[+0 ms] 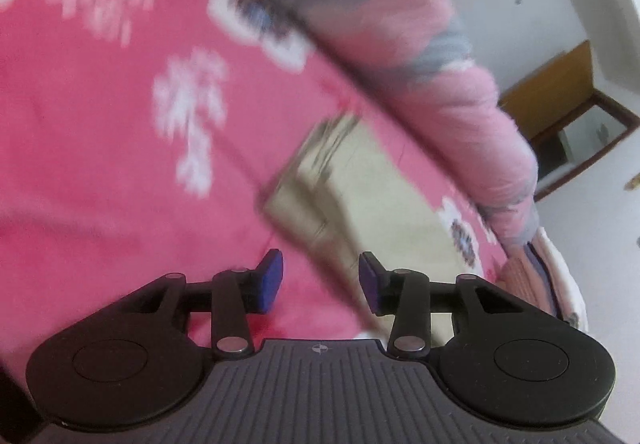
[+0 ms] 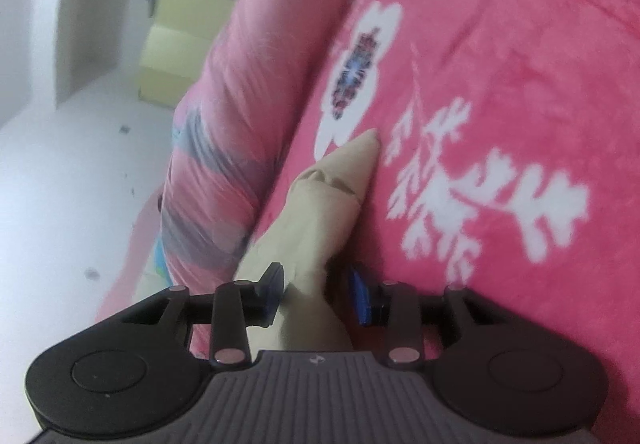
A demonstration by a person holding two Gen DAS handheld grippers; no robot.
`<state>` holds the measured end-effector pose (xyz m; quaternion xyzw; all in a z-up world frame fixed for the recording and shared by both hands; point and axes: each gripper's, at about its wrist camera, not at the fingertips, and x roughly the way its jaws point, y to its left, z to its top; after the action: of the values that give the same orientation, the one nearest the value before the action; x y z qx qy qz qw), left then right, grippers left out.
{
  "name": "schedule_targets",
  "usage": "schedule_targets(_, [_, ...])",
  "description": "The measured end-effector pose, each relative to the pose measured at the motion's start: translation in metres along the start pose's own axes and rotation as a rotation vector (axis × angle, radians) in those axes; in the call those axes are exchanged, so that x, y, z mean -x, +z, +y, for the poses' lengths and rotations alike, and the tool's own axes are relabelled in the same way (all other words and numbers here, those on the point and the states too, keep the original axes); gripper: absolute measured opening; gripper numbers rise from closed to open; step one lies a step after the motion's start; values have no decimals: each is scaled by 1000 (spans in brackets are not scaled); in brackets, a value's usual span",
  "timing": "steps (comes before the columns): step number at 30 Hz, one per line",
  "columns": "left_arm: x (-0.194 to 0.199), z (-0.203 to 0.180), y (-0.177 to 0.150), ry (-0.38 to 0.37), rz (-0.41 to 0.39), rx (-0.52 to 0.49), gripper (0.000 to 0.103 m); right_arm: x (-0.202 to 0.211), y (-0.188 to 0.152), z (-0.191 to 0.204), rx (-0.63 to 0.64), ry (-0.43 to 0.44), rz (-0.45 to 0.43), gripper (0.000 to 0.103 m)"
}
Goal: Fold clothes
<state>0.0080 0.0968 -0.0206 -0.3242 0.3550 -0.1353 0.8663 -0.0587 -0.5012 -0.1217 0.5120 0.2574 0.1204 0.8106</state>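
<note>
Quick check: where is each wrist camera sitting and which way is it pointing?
Left wrist: behind the open left gripper, looking down at the beige garment on the pink blanket.
Right wrist: behind the right gripper, jaws on the garment.
Shared: garment, blanket, rolled quilt.

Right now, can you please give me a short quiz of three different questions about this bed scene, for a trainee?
1. True or false: the left claw grips the beige garment.
2. What passes between the right claw's pads?
3. The garment lies on: A) the white floor B) the pink floral blanket C) a wooden table.

Key: 1 false, it is open; 2 the beige garment; 3 B.
</note>
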Motion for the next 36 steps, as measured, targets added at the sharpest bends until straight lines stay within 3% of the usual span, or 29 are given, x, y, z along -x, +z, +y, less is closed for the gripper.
schedule_targets(2, [9,-29,10,11,-33,-78,43,-4,-7,10,86,-28,22,39])
schedule_targets(4, [-20,-86,14,-33,3,-208,47,-10,-14,21,170,-47,59,40])
schedule_targets(8, [-126,-199,-12,-83,197,-492,53,-9,-29,33,299,-89,52,40])
schedule_targets(13, [-252,-316,-79,-36,403,-822,53,-8,-40,42,398,-119,43,40])
schedule_targets(17, [-307,-358,-129,16,575,-973,53,-6,-47,45,446,-132,43,40])
schedule_targets(21, [-326,-370,-172,116,662,-1196,53,-5,-56,52,530,-153,43,40])
schedule_targets(25, [-336,-370,-207,197,660,-1420,54,-5,-58,53,547,-155,47,40])
schedule_targets(27, [-334,-369,-215,210,633,-1477,52,-7,-58,53,551,-154,47,40])
schedule_targets(29, [-330,-368,-213,221,605,-1491,27,-10,-60,54,565,-157,45,40])
schedule_targets(31, [-326,-367,-209,249,576,-1499,15,-10,-60,54,564,-157,43,40])
schedule_targets(36, [-319,-382,-180,233,462,-1383,13,-8,-61,55,569,-165,37,38])
